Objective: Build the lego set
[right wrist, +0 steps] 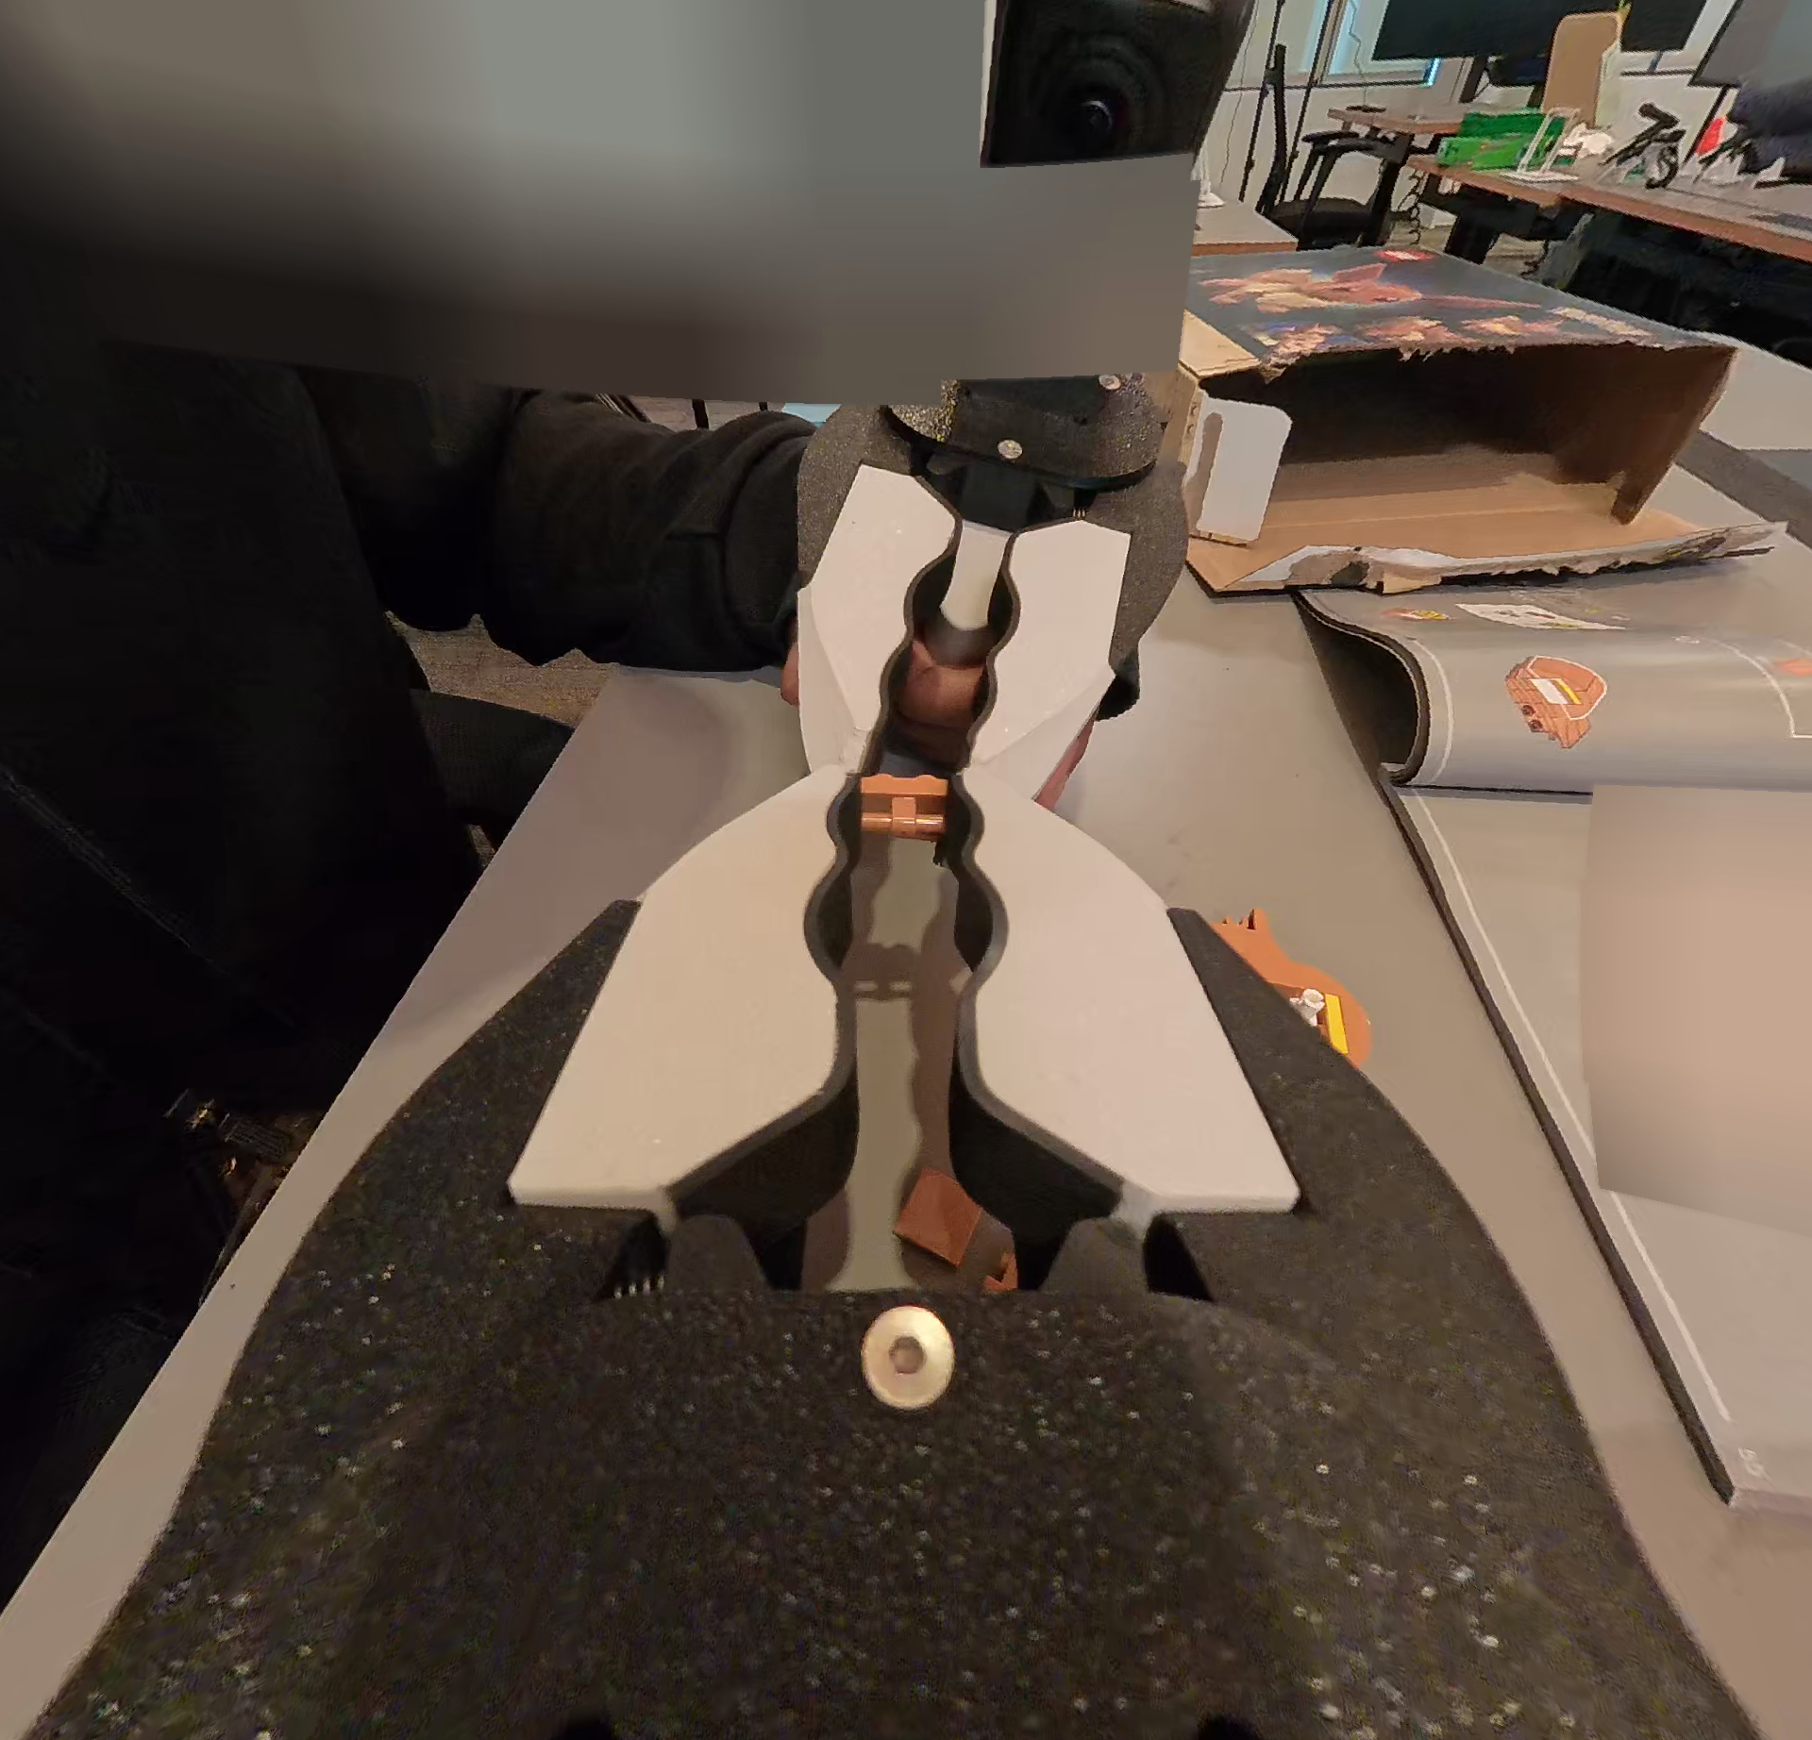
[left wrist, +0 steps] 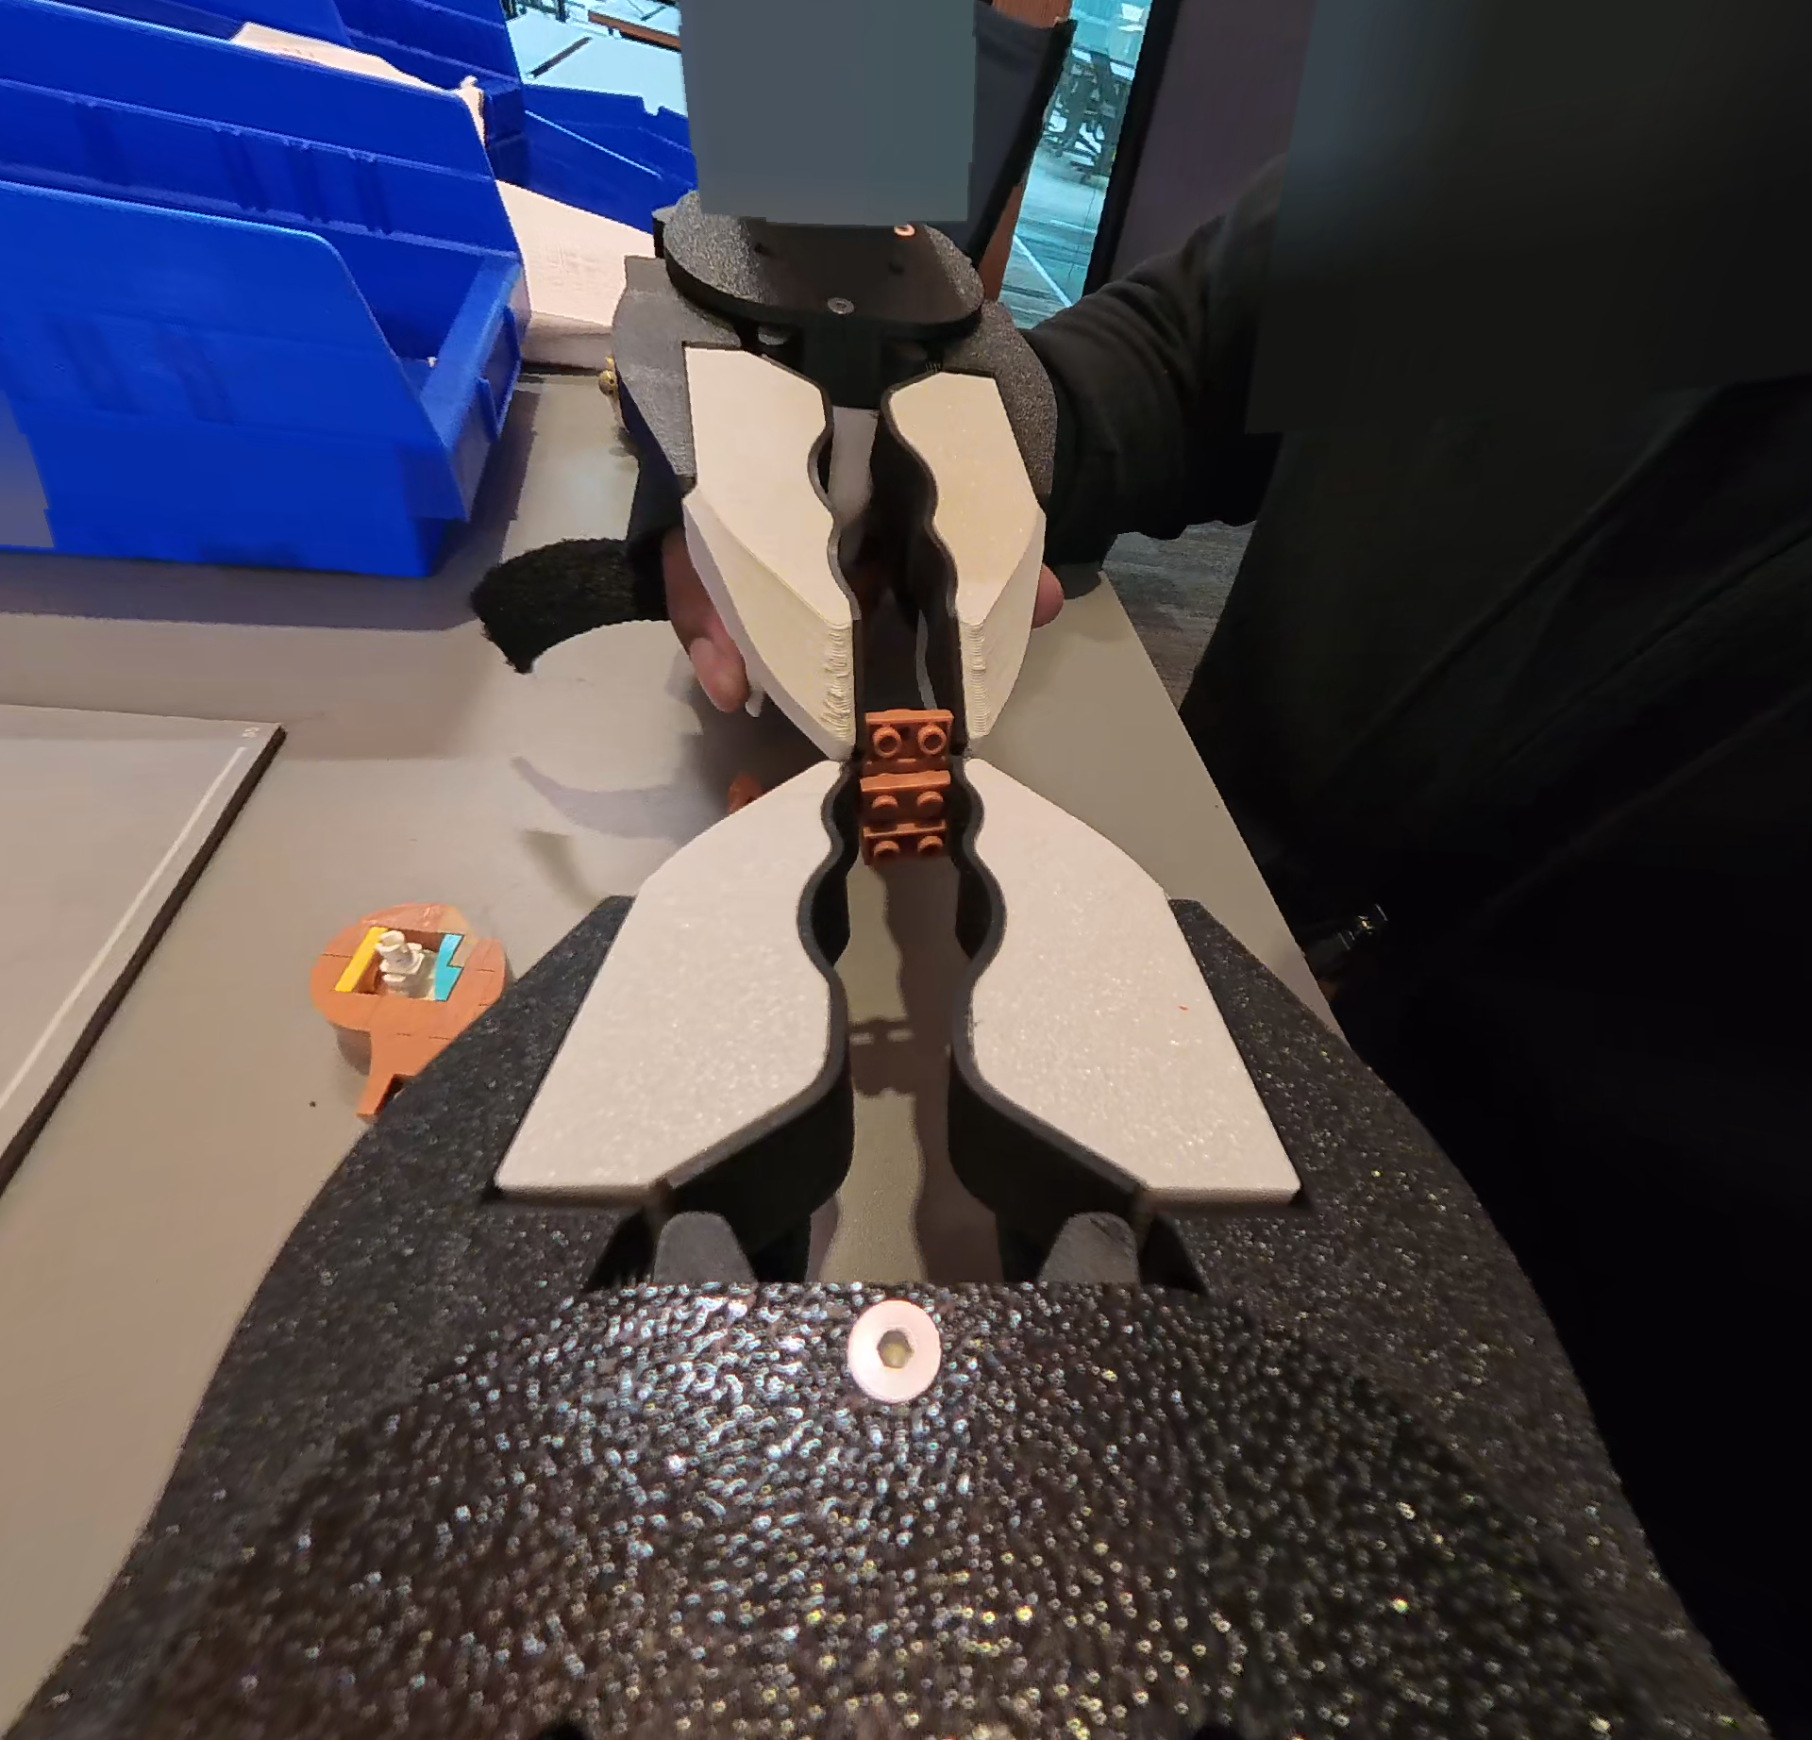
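My two grippers meet tip to tip above the grey table (left wrist: 588, 673). In the left wrist view my left gripper (left wrist: 904, 786) is shut on a short stack of brown studded plates (left wrist: 904, 816), with both pads against its sides. Facing it, my right gripper (left wrist: 907, 727) is shut on another brown studded piece (left wrist: 907, 740) that butts against the stack. In the right wrist view my right gripper (right wrist: 904, 791) pinches that brown piece (right wrist: 902, 803) at its fingertips, and the left gripper (right wrist: 917, 757) stands just beyond it, held by a hand.
Blue bins (left wrist: 245, 320) stand at the left. A round brown brick model (left wrist: 407, 982) lies on the table beside a grey mat (left wrist: 98, 889). A torn cardboard box (right wrist: 1451, 438), an open booklet (right wrist: 1569, 703) and a loose brown piece (right wrist: 936, 1217) show in the right wrist view. Both grippers' tips are close together, under 4 cm apart.
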The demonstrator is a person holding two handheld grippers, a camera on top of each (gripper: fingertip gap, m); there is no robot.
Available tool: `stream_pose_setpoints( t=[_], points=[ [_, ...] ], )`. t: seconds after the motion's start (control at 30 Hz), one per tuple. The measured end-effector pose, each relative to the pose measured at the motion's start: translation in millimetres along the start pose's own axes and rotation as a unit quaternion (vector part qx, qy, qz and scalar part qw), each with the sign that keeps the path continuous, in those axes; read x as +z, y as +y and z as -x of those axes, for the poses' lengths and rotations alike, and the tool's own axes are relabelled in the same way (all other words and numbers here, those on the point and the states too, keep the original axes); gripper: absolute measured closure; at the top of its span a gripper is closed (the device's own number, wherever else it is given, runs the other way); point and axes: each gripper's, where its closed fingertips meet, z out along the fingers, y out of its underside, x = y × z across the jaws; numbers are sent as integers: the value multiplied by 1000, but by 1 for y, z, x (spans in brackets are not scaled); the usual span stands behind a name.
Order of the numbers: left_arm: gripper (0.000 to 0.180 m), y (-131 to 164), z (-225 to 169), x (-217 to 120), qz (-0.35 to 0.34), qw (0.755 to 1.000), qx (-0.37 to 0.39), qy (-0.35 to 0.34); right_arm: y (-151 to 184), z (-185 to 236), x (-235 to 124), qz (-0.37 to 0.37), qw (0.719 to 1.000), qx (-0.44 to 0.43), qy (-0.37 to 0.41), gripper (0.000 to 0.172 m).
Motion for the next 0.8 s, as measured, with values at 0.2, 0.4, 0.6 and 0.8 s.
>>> stream_pose_setpoints(
  t=[0.2, 0.4, 0.6, 0.8],
  points=[
    [164, 1, 5, -2, 8, 1000, 12, -20, 1, -4, 1, -1, 1000, 24, 12, 156],
    [165, -3, 7, -2, -7, 1000, 6, -21, -3, -6, -1, -13, 999, 33, 13, 156],
    [165, -5, 6, -3, -19, 1000, -1, -16, -5, -6, -2, -19, 999, 30, 12, 155],
    [164, -8, 4, -3, -27, 1000, -2, -9, -8, -4, -2, -26, 999, 29, 7, 155]
  ],
)
